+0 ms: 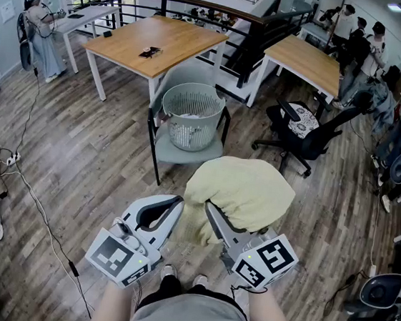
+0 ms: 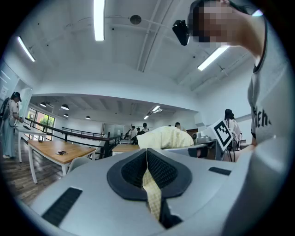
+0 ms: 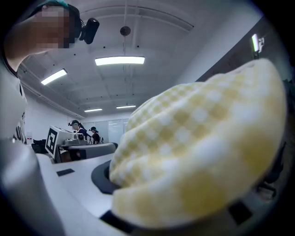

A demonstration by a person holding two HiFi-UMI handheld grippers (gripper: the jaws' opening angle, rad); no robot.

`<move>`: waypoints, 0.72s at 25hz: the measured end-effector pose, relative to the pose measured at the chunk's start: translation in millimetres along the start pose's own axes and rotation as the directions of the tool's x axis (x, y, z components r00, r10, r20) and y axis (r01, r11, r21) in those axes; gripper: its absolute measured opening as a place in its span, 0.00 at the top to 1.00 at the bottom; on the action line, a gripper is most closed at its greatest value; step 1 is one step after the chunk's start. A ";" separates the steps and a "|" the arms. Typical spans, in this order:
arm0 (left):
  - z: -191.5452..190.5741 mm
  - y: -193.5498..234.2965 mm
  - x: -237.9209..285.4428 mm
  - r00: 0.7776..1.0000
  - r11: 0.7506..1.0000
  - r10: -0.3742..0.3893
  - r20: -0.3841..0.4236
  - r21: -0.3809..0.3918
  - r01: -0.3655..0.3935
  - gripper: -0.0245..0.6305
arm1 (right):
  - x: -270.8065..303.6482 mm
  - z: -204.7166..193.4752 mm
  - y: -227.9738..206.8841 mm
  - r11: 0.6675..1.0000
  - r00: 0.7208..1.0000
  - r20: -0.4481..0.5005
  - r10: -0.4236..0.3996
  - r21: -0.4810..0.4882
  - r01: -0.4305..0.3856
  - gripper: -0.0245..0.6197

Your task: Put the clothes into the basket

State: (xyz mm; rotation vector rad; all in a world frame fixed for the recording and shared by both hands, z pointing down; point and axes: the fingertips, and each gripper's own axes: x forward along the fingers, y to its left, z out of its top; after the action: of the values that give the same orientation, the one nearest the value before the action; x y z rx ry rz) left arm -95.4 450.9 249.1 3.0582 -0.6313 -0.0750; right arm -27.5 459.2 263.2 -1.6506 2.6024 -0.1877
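Note:
A bundled pale yellow checked garment hangs in front of me, held up between both grippers. My left gripper is shut on a thin strip of the cloth, which runs down between its dark pads. My right gripper is shut on the bulk of the garment; the cloth bulges over its jaws and hides them in the right gripper view. Further ahead, beyond the garment, a grey slatted basket stands on the seat of a grey chair. Something pale lies in the bottom of the basket.
A black office chair stands right of the basket. Two wooden tables and a dark railing lie behind it. People stand at the far left and far right. Cables trail on the wooden floor at left.

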 end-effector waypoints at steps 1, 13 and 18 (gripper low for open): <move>0.3 2.4 -0.5 1.000 1.000 -0.001 -0.002 0.001 0.001 0.94 | 2.7 0.6 0.9 1.000 1.000 0.000 -0.001 0.000 0.001 0.75; 0.6 41.4 -8.1 1.000 1.000 -0.006 0.001 -0.021 0.006 0.94 | 38.1 1.2 7.6 1.000 1.000 -0.005 -0.014 -0.003 0.014 0.75; -0.7 58.7 -14.4 1.000 1.000 -0.017 0.009 -0.025 0.017 0.94 | 53.0 -0.2 13.4 1.000 1.000 0.004 -0.030 -0.002 0.030 0.75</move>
State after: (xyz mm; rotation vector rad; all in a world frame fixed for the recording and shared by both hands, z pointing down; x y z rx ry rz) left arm -131.7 402.6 252.0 3.0407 -0.6007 -0.0955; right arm -62.1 417.0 262.6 -1.6892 2.5772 -0.1821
